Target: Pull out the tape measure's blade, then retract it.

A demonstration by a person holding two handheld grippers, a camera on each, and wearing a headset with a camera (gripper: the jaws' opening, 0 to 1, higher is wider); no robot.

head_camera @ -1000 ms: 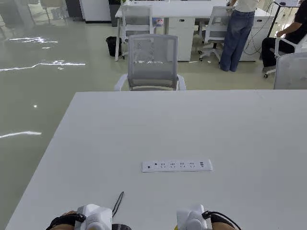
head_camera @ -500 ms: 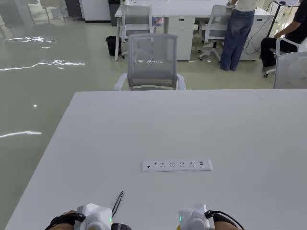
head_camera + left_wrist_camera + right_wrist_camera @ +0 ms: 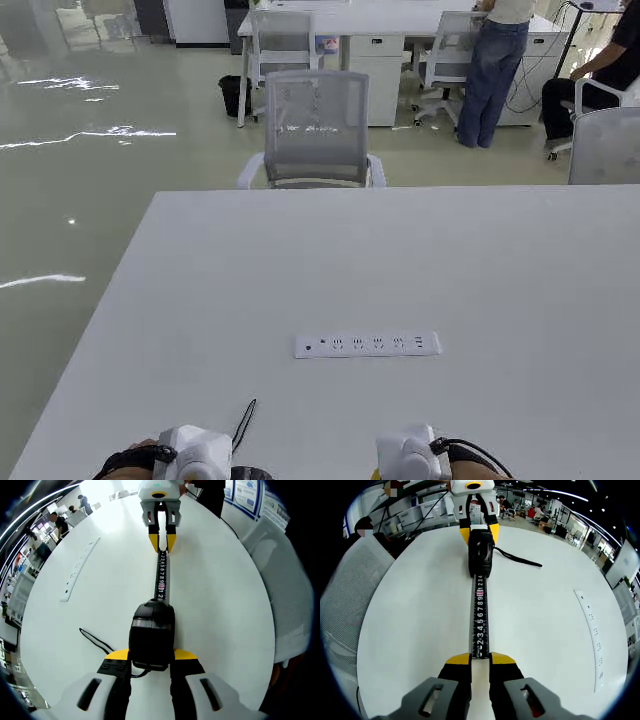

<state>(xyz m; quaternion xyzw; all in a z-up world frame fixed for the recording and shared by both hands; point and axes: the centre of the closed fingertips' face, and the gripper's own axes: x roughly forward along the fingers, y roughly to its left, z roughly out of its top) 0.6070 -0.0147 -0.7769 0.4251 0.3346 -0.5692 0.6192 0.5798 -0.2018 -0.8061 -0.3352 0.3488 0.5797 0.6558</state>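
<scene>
Your left gripper (image 3: 152, 656) fingers clamp the tape measure (image 3: 152, 630) at the near bench (image 3: 220, 580) edge. Right gripper (image 3: 480, 661) fingers pinch the blade (image 3: 480, 615) tip. Right edged slightly outward since a second ago, so you're likely still pulling out.

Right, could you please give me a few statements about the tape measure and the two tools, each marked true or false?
1. The left tool grips the black tape measure case. True.
2. The blade is fully retracted. False: a numbered stretch runs out from the case.
3. The right tool pinches the blade's free end. True.
4. The power strip lies across the blade. False: it lies apart from it, further along the table.
</scene>
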